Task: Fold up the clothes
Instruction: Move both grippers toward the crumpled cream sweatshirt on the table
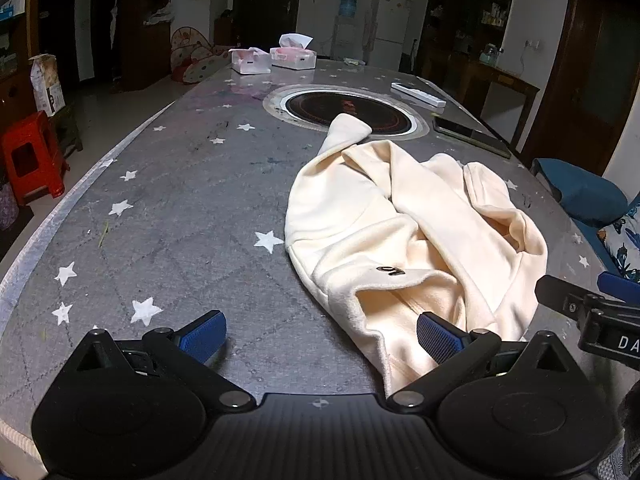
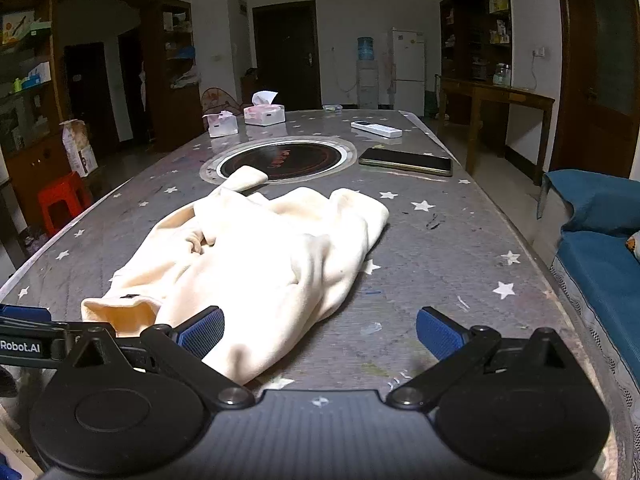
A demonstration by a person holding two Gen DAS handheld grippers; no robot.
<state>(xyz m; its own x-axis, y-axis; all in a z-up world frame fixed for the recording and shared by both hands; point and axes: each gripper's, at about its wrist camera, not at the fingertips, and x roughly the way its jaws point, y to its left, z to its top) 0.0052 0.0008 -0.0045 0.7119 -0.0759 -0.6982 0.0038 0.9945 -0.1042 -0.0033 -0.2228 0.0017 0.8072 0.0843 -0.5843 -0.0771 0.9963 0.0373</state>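
A cream sweatshirt (image 1: 404, 232) lies crumpled on the grey star-patterned table (image 1: 180, 216), one sleeve reaching the round cooktop (image 1: 348, 110). My left gripper (image 1: 320, 338) is open and empty at the near table edge, its right pad next to the garment's hem. In the right wrist view the sweatshirt (image 2: 260, 264) lies ahead and to the left. My right gripper (image 2: 320, 334) is open and empty, its left pad beside the garment's near edge. The right gripper (image 1: 592, 312) shows at the far right of the left wrist view.
Two tissue boxes (image 2: 264, 114) stand at the table's far end. A white remote (image 2: 376, 129) and a dark phone (image 2: 406, 162) lie at the far right. A blue sofa (image 2: 600, 240) runs along the right side. A red stool (image 1: 30, 156) stands at the left.
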